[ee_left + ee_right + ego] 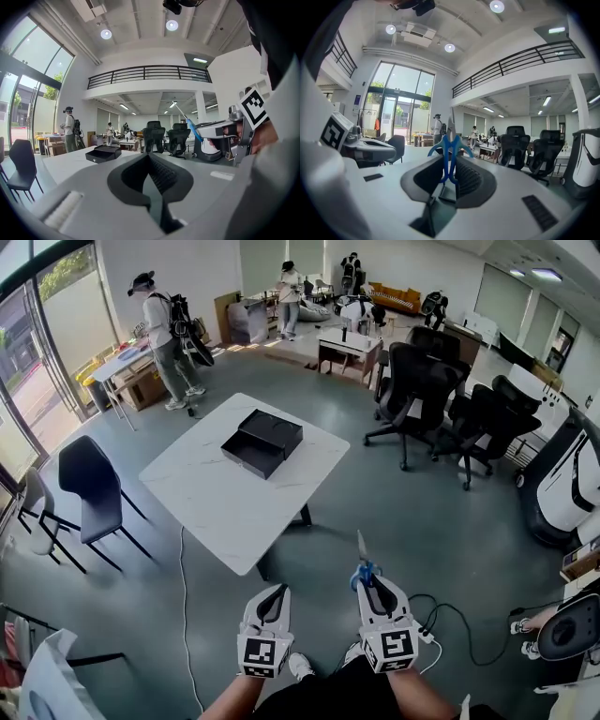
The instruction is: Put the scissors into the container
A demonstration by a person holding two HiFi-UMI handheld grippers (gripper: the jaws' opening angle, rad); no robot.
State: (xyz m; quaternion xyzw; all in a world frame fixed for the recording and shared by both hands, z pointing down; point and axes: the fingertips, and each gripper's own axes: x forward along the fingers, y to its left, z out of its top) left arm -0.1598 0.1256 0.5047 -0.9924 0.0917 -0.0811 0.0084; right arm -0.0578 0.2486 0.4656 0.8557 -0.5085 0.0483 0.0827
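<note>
The scissors [362,566] have blue handles and point their blades up and away from me. My right gripper [367,579] is shut on the handles, low over the floor, short of the white table [202,498]. In the right gripper view the scissors [449,143] stand upright between the pads of that gripper [449,161]. The container, a black open box [262,442], sits on the table's far half. My left gripper [277,590] hangs beside the right one, shut and holding nothing. The left gripper view shows its jaws [151,157] together, the box [103,153] ahead and the scissors [192,129] to the right.
A dark chair [89,484] stands left of the table. Black office chairs [417,390] cluster at the right. A cable and power strip [441,624] lie on the floor near my right side. A white machine [572,484] stands at the far right. People [159,329] stand at the back.
</note>
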